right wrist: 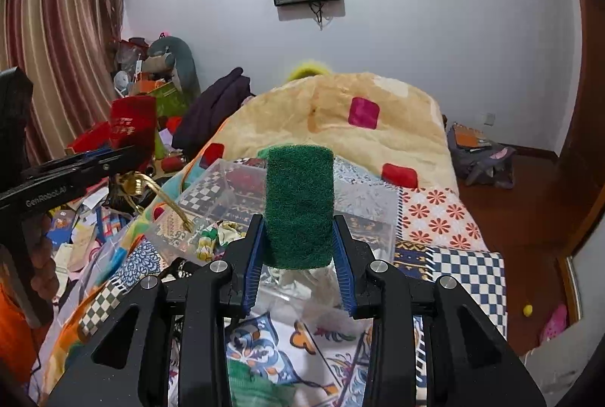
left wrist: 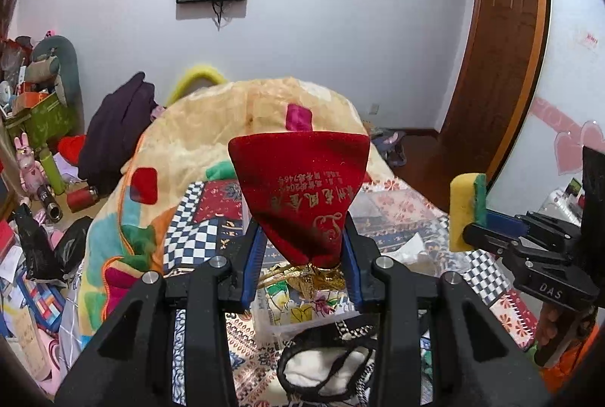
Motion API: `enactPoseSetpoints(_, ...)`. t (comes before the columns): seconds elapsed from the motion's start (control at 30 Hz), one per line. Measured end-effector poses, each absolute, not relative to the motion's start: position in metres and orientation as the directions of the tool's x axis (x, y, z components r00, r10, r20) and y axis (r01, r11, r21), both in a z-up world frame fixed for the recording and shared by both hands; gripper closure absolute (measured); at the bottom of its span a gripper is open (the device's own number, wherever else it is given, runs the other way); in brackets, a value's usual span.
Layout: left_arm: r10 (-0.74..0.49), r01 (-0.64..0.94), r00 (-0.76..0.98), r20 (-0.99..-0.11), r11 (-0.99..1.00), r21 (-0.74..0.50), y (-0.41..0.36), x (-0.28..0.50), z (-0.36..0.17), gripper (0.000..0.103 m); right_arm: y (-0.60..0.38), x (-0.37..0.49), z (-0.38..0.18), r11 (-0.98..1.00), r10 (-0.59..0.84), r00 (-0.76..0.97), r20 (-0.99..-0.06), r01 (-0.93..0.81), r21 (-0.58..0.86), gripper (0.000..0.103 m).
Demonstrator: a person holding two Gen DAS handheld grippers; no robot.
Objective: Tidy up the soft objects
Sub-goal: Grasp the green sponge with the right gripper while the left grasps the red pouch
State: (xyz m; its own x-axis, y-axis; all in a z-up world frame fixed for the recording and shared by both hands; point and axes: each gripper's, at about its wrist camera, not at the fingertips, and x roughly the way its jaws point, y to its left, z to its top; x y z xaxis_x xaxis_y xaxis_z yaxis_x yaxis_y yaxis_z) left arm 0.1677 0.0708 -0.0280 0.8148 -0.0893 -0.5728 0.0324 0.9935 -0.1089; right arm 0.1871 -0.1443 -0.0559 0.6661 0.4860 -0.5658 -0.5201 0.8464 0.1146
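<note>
Left wrist view: left hand-held gripper point(left wrist: 302, 252) clenched on red velvet drawstring pouch point(left wrist: 298, 187), raised above clear plastic bin point(right wrist: 227, 191) on bed point(right wrist: 446, 218). Right hand-held gripper point(right wrist: 297, 248) pinching yellow-green scouring sponge point(right wrist: 298, 202) over same bin.

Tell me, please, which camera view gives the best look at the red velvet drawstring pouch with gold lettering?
The left wrist view: the red velvet drawstring pouch fills the centre, clamped in the left gripper, its gold lettering and gold cord clear. The right wrist view shows the pouch only small at the left edge, side-on.
</note>
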Motion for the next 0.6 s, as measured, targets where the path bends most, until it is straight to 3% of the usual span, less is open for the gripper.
enactPoseSetpoints(0.47, -0.081, 0.064, 0.702, -0.707, 0.997, -0.05, 0.056, 0.213, -0.099, 0.066, -0.112, 0.223, -0.099, 0.825, 0.465, 0.572, -0.676, -0.557, 0.096, 0.07)
enactPoseSetpoints(0.57, -0.079, 0.077, 0.694, -0.716, 0.996, -0.036, 0.049, 0.214, -0.102, 0.058, -0.108, 0.225, -0.103, 0.824, 0.453, 0.566, -0.689, -0.561, 0.081, 0.068)
enactPoseSetpoints(0.6, -0.082, 0.081, 0.693, -0.716, 0.996, -0.035, 0.048, 0.212, -0.101, 0.054, -0.107, 0.224, -0.105, 0.823, 0.45, 0.562, -0.694, -0.562, 0.079, 0.062)
